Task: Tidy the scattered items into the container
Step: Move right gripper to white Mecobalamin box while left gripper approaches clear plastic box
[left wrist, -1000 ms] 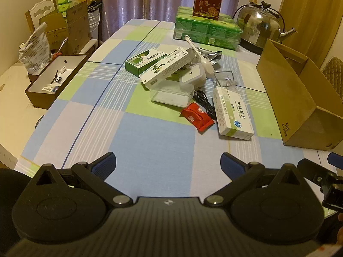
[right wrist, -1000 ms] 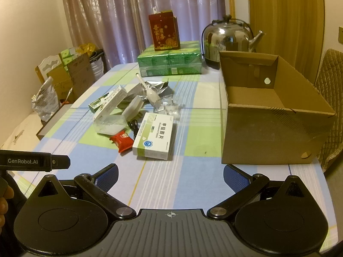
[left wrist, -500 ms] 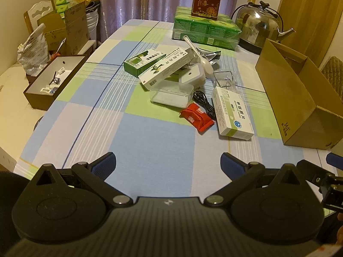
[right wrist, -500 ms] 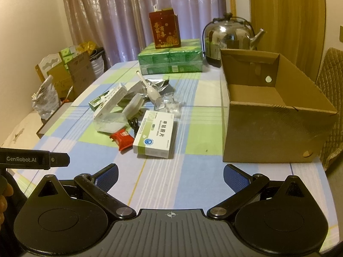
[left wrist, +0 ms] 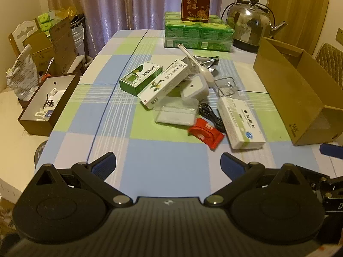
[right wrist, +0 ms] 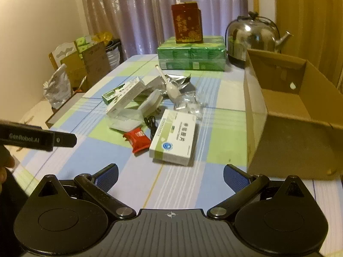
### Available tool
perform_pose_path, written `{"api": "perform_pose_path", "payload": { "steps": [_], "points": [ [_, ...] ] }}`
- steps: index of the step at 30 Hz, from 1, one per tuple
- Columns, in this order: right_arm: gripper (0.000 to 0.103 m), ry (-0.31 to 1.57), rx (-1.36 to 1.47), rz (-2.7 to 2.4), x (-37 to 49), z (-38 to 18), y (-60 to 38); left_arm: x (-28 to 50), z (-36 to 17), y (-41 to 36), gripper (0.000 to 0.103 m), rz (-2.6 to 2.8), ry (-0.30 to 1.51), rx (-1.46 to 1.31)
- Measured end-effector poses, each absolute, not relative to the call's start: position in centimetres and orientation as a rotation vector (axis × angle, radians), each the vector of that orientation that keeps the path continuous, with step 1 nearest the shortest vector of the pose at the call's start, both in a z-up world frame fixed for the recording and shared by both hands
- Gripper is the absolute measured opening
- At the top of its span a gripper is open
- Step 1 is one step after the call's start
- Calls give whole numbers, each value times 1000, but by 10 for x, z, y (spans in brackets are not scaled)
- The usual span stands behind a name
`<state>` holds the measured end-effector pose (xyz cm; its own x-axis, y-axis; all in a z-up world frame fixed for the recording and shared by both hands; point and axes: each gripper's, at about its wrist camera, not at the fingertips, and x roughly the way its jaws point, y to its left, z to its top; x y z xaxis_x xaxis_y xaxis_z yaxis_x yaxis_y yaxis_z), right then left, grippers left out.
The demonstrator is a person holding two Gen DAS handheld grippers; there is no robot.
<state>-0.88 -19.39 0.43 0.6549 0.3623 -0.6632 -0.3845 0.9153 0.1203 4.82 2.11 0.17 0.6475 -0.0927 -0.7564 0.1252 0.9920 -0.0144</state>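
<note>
Both grippers hover low over the near edge of the checked tablecloth (left wrist: 163, 167). The left gripper (left wrist: 168, 163) has its blue-padded fingers spread wide with nothing between them, sitting at the bottom of its own frame. The right gripper (right wrist: 170, 175) is the same story: fingers well apart, holding nothing, low in its frame.

The clutter sits in the middle of both views. Nearest the grippers is a white medicine box (right wrist: 174, 137) with a blue logo, lying flat at centre frame, and just left of it a red snack packet (right wrist: 137, 139). A black cable (right wrist: 151, 124) curls between the packet and the box. Behind them is a clear plastic tray (left wrist: 175, 114), a long white carton (left wrist: 164, 82) propped at a tilt over it, and a green box (left wrist: 140, 77) beside that, toward centre left. A white scoop (left wrist: 198, 65) leans up from the pile (its bowl rests near a silver foil pouch (right wrist: 179, 81)).

The container, an open cardboard box (right wrist: 285, 115), stands at the right of the frame, well apart from the pile, and its visible floor is bare.

At the top of the frame, a red tin (right wrist: 187, 25) stands on a green shrink-wrapped pack (right wrist: 190, 56), with a steel kettle (right wrist: 253, 37) to its right.
</note>
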Motion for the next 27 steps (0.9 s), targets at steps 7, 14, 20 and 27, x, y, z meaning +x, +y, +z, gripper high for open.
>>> {"api": "perform_pose_path", "payload": {
  "steps": [7,14,20,27],
  "points": [
    [101,768,-32,412,21,-9,-174,78,-5,26,102,-145,873,45],
    [101,783,19,376,57,-24,-162,110,-22,28,102,-167,893,34],
    [101,803,61,328,86,-35,-161,136,-37,22,102,-197,906,51],
    [90,839,61,327,103,-52,-156,161,-49,11,102,-218,908,49]
  ]
}}
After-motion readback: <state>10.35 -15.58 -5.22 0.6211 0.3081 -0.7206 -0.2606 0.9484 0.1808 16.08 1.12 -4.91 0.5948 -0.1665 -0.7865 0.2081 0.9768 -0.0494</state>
